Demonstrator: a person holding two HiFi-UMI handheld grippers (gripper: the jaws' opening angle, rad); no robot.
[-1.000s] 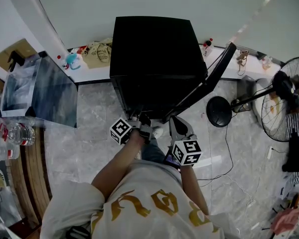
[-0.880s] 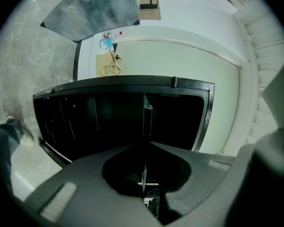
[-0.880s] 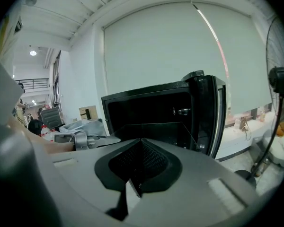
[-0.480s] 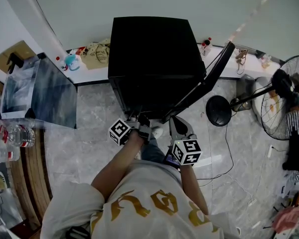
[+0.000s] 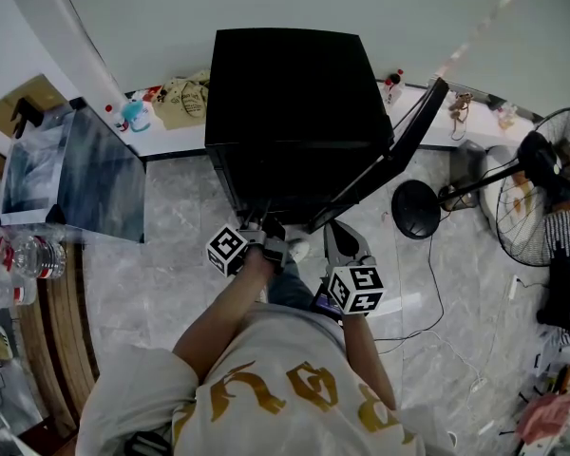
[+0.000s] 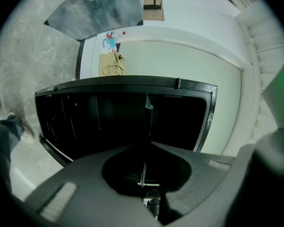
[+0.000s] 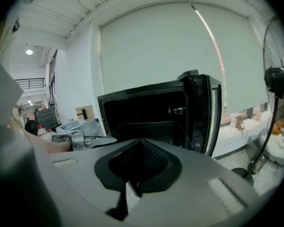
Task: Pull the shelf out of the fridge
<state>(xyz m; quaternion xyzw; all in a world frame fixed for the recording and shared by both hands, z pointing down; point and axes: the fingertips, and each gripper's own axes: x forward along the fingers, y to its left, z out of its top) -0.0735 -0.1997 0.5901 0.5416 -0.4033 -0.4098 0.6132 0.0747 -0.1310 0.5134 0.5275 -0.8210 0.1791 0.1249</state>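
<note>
Since one second ago almost nothing has moved: both grippers stay at the open front of the fridge (image 5: 285, 93), and only the marker cube of the left gripper (image 5: 266, 228) has shifted a very little away from the door side.

The fridge is a black box with its door (image 5: 399, 150) swung open on the person's right side. In the head view the left gripper is right at the fridge's front opening. The right gripper (image 5: 337, 240) is just beside it, nearer to the door and a little further out from the fridge.

In the left gripper view the camera is turned on its side, so the fridge (image 6: 128, 112) lies across the picture. The left gripper (image 6: 144, 148) has its jaws pressed together on the shelf (image 6: 147, 112). The shelf shows there as a thin glass edge that runs from between the jaws straight into the dark inside of the fridge.

In the right gripper view the shelf (image 7: 151, 129) is a clear flat plate. Its far part is inside the fridge (image 7: 146, 108) and its near part reaches out toward the grippers. The left gripper (image 7: 92, 140) holds it at the side far from the door (image 7: 210, 112). The right gripper (image 7: 141, 143) has its jaws closed together, and I see nothing between them. The near edge of the shelf is hidden behind their tips, so I cannot tell if they touch it.
</note>
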